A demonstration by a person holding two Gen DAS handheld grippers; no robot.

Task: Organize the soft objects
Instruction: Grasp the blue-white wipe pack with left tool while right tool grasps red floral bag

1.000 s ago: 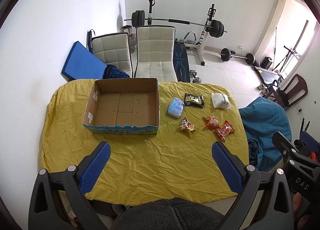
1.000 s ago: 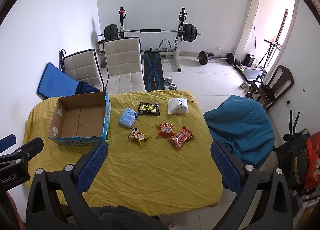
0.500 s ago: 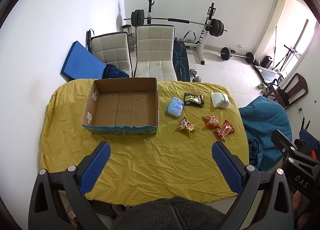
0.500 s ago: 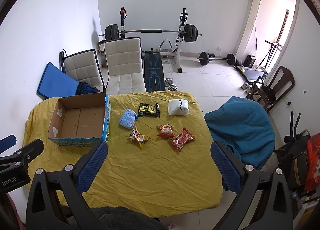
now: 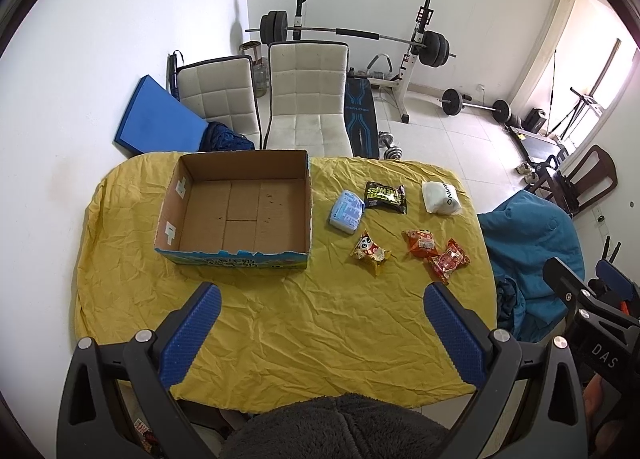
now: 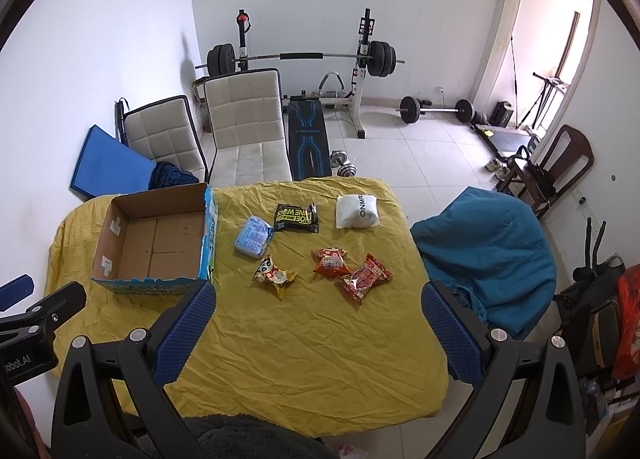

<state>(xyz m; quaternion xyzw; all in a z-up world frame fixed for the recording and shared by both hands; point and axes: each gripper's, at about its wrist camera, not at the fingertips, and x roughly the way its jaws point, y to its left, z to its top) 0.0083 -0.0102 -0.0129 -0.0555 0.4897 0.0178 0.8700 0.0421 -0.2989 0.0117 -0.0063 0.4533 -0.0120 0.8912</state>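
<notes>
An empty open cardboard box (image 5: 240, 211) (image 6: 156, 243) stands on the left of the yellow-covered table (image 5: 300, 323) (image 6: 320, 339). To its right lie soft packets: a light blue pack (image 5: 346, 212) (image 6: 253, 235), a black bag (image 5: 385, 198) (image 6: 296, 218), a white pouch (image 5: 440, 198) (image 6: 357, 211), a yellow snack (image 5: 369, 252) (image 6: 273, 276), an orange snack (image 5: 420, 243) (image 6: 329, 261) and a red snack (image 5: 449, 260) (image 6: 363, 277). My left gripper (image 5: 320, 299) and right gripper (image 6: 320, 299) are both open and empty, held high above the table's near side.
Two white chairs (image 5: 304, 99) stand behind the table, with a blue mat (image 5: 156, 123) against the wall. A teal beanbag (image 6: 488, 251) sits right of the table. A weight bench and barbell (image 6: 304, 59) stand at the far wall.
Both views shifted only slightly; the table contents stayed put and both grippers stayed open.
</notes>
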